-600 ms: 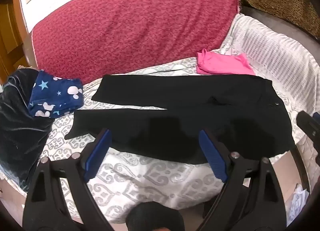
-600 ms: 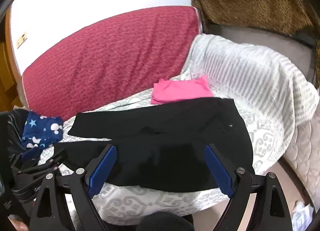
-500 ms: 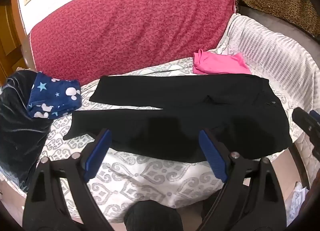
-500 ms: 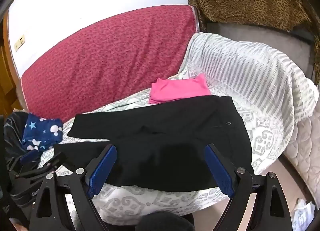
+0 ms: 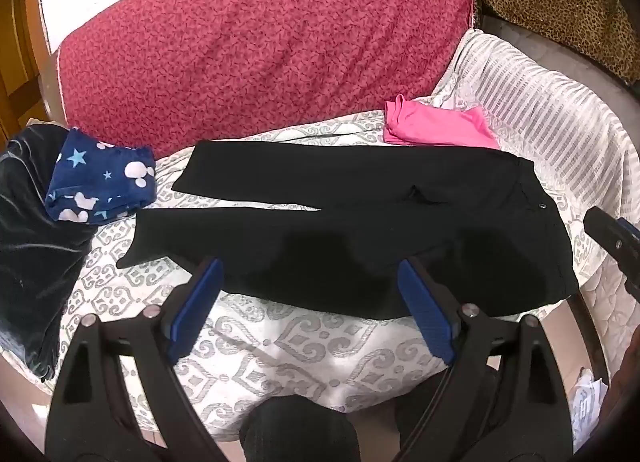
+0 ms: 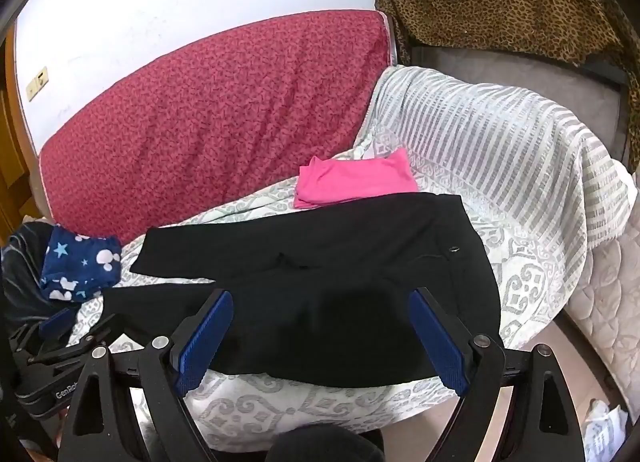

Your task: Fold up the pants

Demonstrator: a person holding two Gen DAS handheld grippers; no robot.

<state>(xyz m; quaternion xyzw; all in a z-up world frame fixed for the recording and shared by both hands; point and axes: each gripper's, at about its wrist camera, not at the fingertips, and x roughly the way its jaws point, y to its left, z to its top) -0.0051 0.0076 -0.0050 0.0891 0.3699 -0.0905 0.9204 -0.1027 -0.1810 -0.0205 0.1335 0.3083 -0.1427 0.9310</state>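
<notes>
Holding both tongs spread apart and empty, left tongs (image 5: pixel 310 302) and right tongs (image 6: pixel 320 336), we hover over the near edge of the black pants (image 5: pixel 360 222), lying flat on the bed (image 5: pixel 280 346), waistband right, legs left.

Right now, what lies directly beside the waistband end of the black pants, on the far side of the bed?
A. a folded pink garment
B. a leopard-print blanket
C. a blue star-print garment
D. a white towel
A: the folded pink garment touches the far edge of the black pants at the waist end, near the button, while the blue star-print garment lies at the leg ends.
</notes>
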